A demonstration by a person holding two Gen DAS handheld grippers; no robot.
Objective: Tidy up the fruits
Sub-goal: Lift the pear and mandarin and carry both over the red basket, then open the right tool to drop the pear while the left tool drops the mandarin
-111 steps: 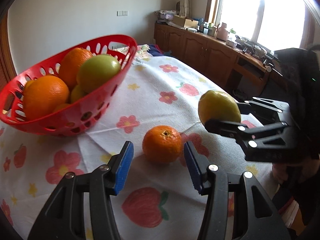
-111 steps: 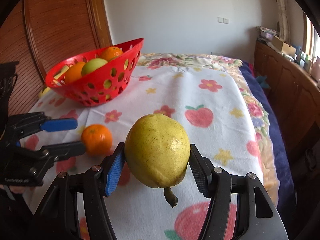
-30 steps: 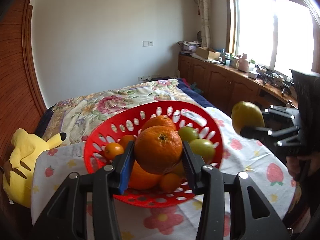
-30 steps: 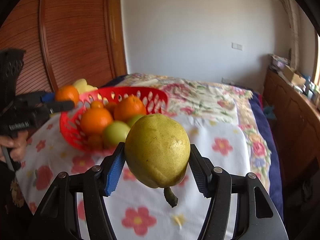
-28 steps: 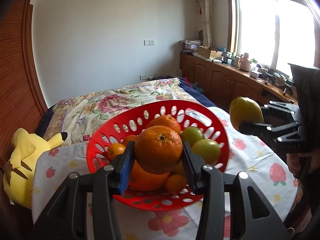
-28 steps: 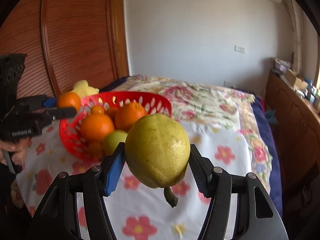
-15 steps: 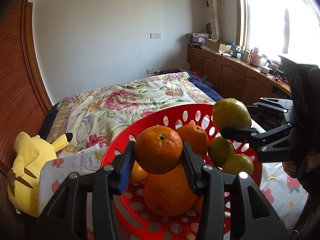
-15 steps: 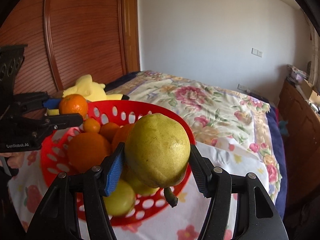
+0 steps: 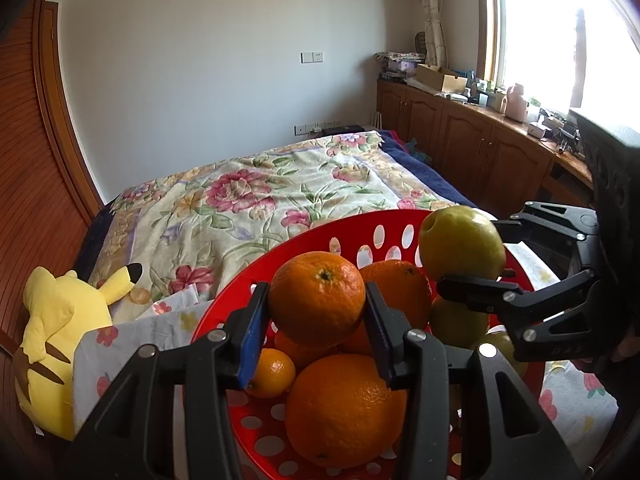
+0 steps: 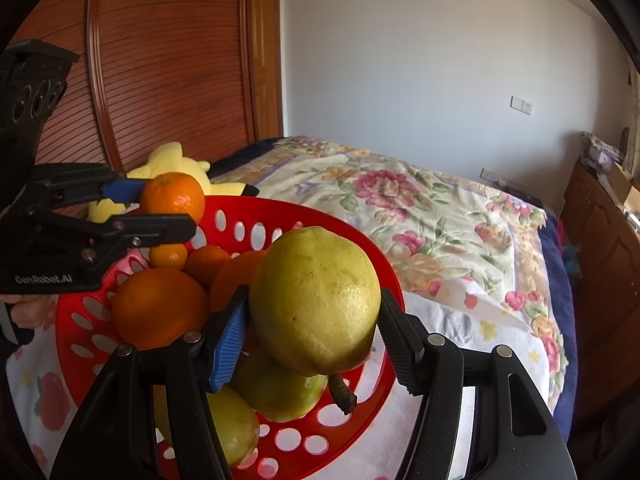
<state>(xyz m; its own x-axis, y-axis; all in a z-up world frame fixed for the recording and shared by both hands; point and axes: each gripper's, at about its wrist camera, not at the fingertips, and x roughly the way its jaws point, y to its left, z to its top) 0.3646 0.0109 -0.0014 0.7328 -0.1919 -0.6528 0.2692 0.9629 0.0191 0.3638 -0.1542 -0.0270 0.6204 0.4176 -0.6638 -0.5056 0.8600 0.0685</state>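
My left gripper (image 9: 316, 318) is shut on an orange (image 9: 317, 293) and holds it above the red perforated basket (image 9: 316, 234). My right gripper (image 10: 316, 330) is shut on a yellow-green pear (image 10: 316, 300), stem down, over the basket's (image 10: 352, 236) right side. The basket holds several oranges (image 9: 346, 410) and green fruits (image 10: 280, 390). The right gripper and pear (image 9: 460, 248) show at the right of the left wrist view. The left gripper and orange (image 10: 173, 198) show at the left of the right wrist view.
The basket sits on a white cloth with flower and fruit prints (image 10: 452, 344) over a floral bedspread (image 9: 256, 196). A yellow Pikachu plush (image 9: 48, 320) lies left of the basket. Wooden cabinets (image 9: 472, 144) line the right wall. A wooden wardrobe (image 10: 168, 60) stands at the left.
Both grippers have moved closer over the basket with their fruit still held. The basket now fills the lower part of both views.
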